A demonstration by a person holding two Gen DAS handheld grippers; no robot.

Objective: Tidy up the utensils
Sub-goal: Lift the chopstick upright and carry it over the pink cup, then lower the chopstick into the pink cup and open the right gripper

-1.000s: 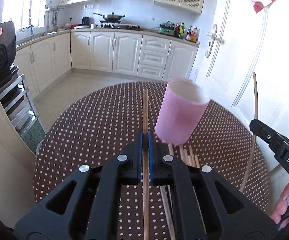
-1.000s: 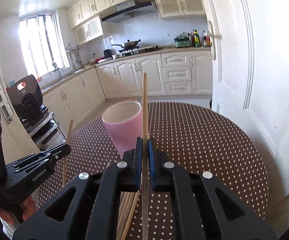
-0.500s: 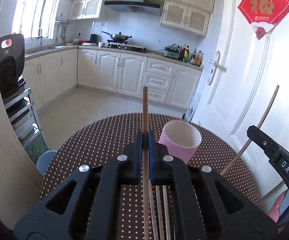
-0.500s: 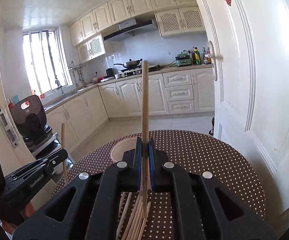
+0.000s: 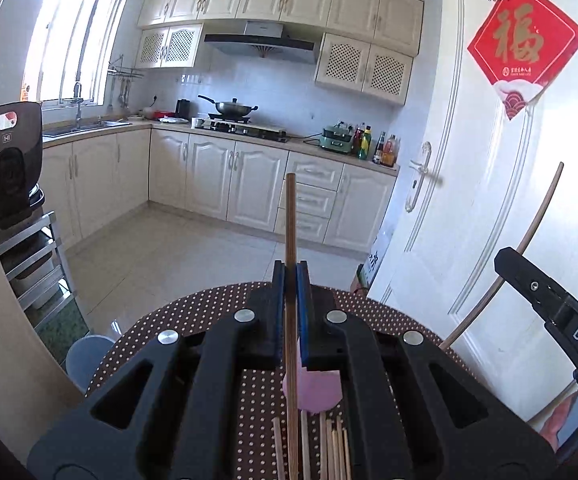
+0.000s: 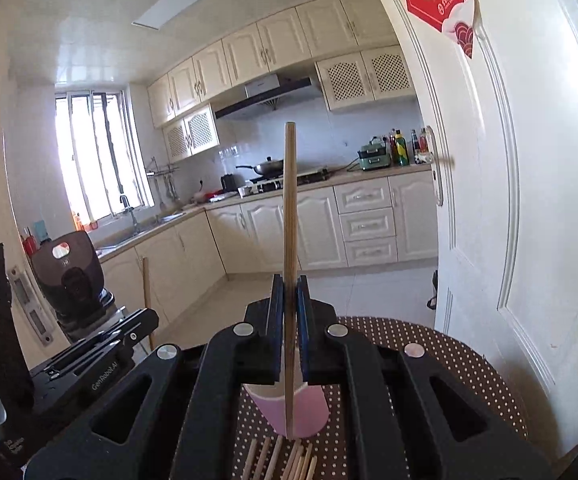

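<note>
Left gripper [image 5: 290, 312]: jaws clamped on one chopstick [image 5: 290, 240], held upright above the cup [image 5: 317, 394], likely for a tip-down drop.
Cup: pink, on the dotted surface [image 5: 373, 312], largely hidden behind the jaws.
Loose chopsticks [image 5: 335, 452]: flat on the surface, just before the cup, unsorted.
Right gripper [image 6: 289, 312]: jaws clamped on a second chopstick [image 6: 289, 208], upright over the cup.
Obstruction: two sticks bound for one narrow cup mouth may collide.
</note>
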